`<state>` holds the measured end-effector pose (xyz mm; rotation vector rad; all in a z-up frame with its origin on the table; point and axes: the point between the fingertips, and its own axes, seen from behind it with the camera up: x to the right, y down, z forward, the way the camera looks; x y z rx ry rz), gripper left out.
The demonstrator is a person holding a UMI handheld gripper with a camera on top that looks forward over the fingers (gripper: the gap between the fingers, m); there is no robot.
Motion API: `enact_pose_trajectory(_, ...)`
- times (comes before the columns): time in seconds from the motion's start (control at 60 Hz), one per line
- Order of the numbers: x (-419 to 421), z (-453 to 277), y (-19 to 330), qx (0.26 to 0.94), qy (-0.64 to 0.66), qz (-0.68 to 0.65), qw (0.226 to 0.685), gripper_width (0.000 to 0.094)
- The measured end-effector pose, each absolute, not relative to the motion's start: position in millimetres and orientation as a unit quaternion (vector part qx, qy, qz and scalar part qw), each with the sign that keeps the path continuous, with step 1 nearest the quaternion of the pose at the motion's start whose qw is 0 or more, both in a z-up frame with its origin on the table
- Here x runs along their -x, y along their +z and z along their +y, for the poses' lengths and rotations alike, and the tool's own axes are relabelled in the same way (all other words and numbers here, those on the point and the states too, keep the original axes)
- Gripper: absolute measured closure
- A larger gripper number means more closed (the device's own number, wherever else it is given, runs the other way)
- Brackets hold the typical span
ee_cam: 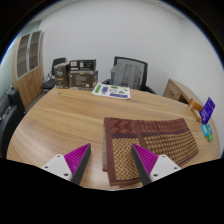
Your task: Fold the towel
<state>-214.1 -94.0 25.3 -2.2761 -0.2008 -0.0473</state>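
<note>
A brown patterned towel (pixel 150 142) with a dark red border lies flat on the round wooden table (pixel 70 115), to the right of the middle. Its near left corner reaches between my two fingers. My gripper (pixel 111 163) is open, with nothing between the pink pads, and hovers over the towel's near edge. The left finger (pixel 75 160) is over bare wood just left of the towel. The right finger (pixel 150 162) is over the towel.
A green and white paper (pixel 111 91) lies at the table's far side. A black office chair (pixel 128 72) stands behind it. Shelves with boxes (pixel 75 72) are at the back left. A blue and purple object (pixel 208 112) stands at the table's right edge.
</note>
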Motion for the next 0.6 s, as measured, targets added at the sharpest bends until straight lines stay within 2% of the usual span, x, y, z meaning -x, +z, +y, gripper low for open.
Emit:
enact_pose_trajectory(0.083,210,-78,6,0.910,-0.030,-0.091,0.402,0.0148)
enact_pose_trajectory(0.133,209,-74,-6,0.914,-0.032,-0.102,0.392,0.0213)
enact_pose_trajectory(0.167,212,-70,-3,0.910,-0.022,-0.102,0.401,0.0272)
enact_pose_trajectory(0.267,212,-65,-7,0.910,-0.027,-0.117,0.397,0.0520)
enact_pose_trajectory(0.35,201,-64,-6,0.908,-0.050,-0.132,0.394,0.0817)
enact_pose_trajectory(0.367,198,-63,-5,0.906,-0.059,-0.136,0.396,0.0851)
enact_pose_trajectory(0.533,207,-66,-4,0.909,-0.034,-0.154,0.387,0.0876)
enact_pose_trajectory(0.6,217,-69,13,0.912,0.011,-0.134,0.387,0.0879)
